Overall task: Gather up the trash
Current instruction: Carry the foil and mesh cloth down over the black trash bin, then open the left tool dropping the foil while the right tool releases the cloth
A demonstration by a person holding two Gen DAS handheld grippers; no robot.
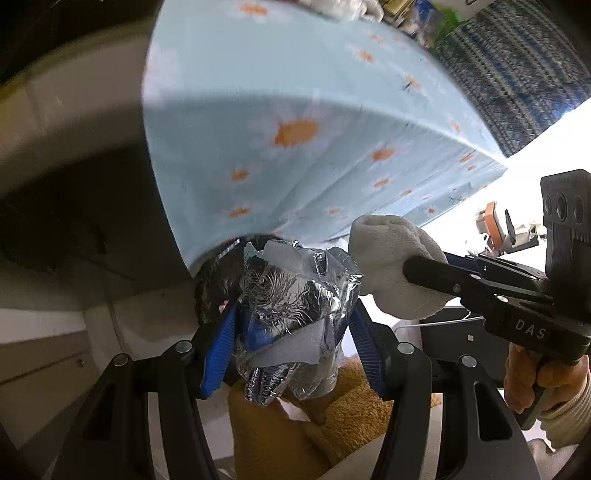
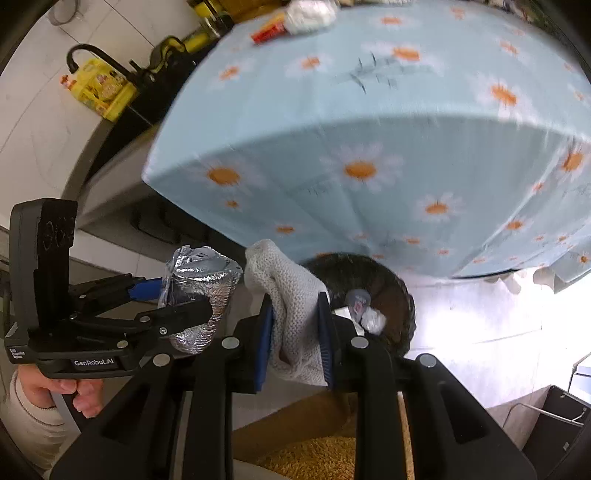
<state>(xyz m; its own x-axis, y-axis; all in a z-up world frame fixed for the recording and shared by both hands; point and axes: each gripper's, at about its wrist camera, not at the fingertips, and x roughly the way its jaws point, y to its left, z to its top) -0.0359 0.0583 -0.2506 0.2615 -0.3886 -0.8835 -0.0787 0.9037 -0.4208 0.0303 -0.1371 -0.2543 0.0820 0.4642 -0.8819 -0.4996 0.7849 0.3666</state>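
Observation:
My left gripper (image 1: 291,314) is shut on a crumpled silver foil wrapper (image 1: 291,306) with white paper in it; it also shows in the right wrist view (image 2: 201,295). My right gripper (image 2: 295,299) is shut on a white knitted sock (image 2: 291,295), which also shows in the left wrist view (image 1: 391,258). Both are held in the air side by side, above and near a dark round trash bin (image 2: 391,295) on the floor under the table edge. The bin holds some wrappers (image 2: 365,310).
A table with a light blue daisy cloth (image 2: 369,110) fills the upper view. A wrapper and a red packet (image 2: 269,27) lie at its far edge. A yellow bag (image 2: 99,88) and black counter stand at the left. A brown fuzzy surface (image 1: 332,417) lies below.

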